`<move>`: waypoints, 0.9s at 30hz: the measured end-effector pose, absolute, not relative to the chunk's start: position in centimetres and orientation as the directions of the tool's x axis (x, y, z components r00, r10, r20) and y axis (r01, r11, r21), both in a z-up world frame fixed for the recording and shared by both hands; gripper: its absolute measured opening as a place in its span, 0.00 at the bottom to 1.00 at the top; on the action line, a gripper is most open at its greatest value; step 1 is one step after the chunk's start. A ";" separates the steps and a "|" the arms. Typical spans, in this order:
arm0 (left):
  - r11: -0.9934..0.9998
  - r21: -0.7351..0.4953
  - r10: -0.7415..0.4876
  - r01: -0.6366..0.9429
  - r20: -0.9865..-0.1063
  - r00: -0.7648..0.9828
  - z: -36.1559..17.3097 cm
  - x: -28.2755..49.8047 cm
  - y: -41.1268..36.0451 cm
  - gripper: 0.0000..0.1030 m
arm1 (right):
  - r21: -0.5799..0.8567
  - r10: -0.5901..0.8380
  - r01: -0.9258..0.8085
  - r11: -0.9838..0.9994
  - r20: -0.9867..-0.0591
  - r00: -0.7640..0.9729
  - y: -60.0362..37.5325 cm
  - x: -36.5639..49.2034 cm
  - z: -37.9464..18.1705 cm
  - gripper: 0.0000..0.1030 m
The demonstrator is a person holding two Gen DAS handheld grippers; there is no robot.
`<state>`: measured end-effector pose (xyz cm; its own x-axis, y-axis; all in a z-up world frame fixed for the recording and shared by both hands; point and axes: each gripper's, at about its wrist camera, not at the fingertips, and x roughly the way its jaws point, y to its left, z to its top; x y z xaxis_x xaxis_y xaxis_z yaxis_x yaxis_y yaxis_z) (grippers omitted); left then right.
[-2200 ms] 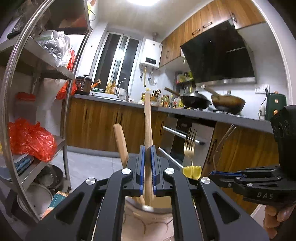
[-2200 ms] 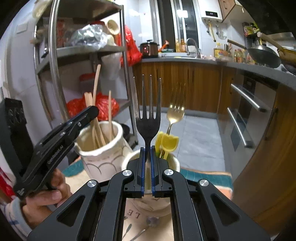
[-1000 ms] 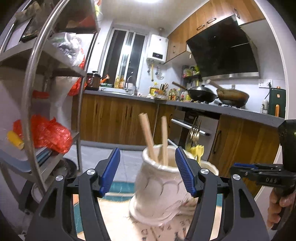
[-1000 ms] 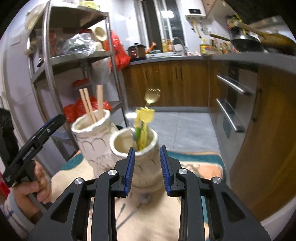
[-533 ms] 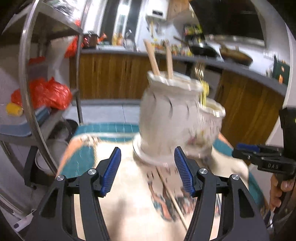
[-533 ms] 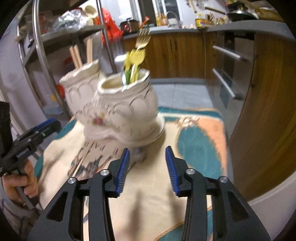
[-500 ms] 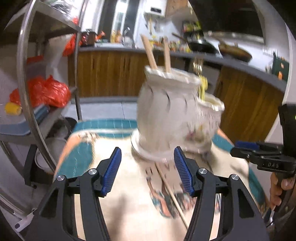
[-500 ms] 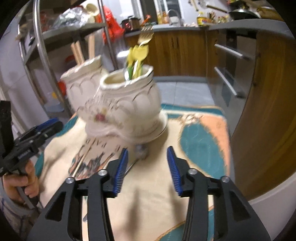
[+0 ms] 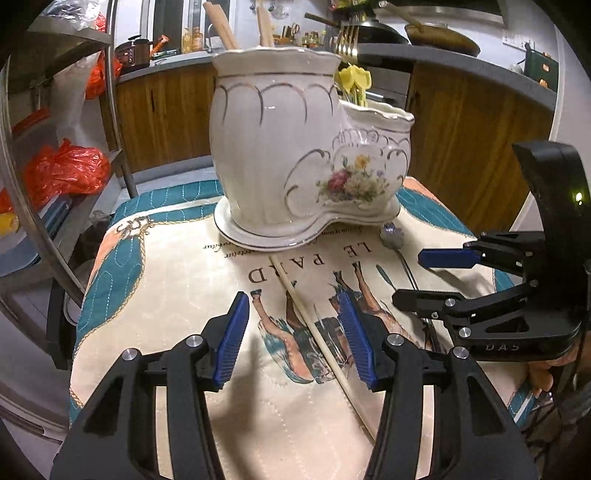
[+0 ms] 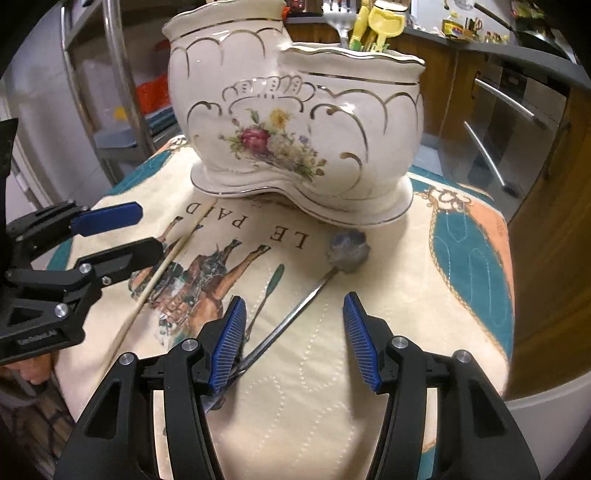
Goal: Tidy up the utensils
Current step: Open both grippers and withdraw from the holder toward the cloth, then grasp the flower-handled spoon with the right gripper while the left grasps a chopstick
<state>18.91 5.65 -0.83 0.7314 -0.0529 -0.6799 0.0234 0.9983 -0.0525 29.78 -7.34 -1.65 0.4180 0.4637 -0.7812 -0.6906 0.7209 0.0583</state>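
Grippers now empty and spread: left gripper (image 9: 295, 336), chopstick dropped into tall pot (image 9: 273, 140), hovers over loose chopstick (image 9: 317, 332); right gripper (image 10: 293, 339), fork released into low pot (image 10: 354, 147), hangs over spoon (image 10: 295, 306) on cloth (image 10: 369, 369) — likely next pickups.

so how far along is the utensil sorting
Done: wooden sticks stand in the taller side of the white floral ceramic holder, and a fork with yellow utensils in the lower side. In hand: nothing; the left gripper and right gripper are open. Left: the pale chopstick and the thin metal flower-headed utensil on the printed cloth.
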 end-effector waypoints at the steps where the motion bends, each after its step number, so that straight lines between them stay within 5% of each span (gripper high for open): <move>1: 0.998 -0.048 -0.054 0.028 -0.686 0.726 -1.0 18.9 5.5 0.48 | 0.058 0.467 -0.694 0.717 -0.780 0.417 -7.3 29.8 -1.6 0.46; 5: 0.999 -0.014 -0.040 0.042 -0.697 0.716 -1.2 18.9 4.7 0.47 | 0.065 0.481 -0.709 0.703 -0.777 0.406 -7.7 29.4 -1.7 0.24; 8: 0.998 0.000 -0.041 0.057 -0.705 0.708 -1.4 18.8 4.3 0.46 | 0.063 0.491 -0.727 0.683 -0.778 0.393 -8.2 29.2 -1.8 0.17; 27: 0.995 0.014 -0.057 0.100 -0.737 0.674 -2.3 18.6 3.7 0.23 | 0.037 0.424 -0.705 0.709 -0.820 0.384 -12.4 28.0 -1.6 0.14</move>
<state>18.62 3.68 -2.32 0.6737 -0.0570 -0.7368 0.0998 0.9949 0.0143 27.99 -12.38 -1.60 0.3837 0.4239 -0.8204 -0.7047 0.7086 0.0366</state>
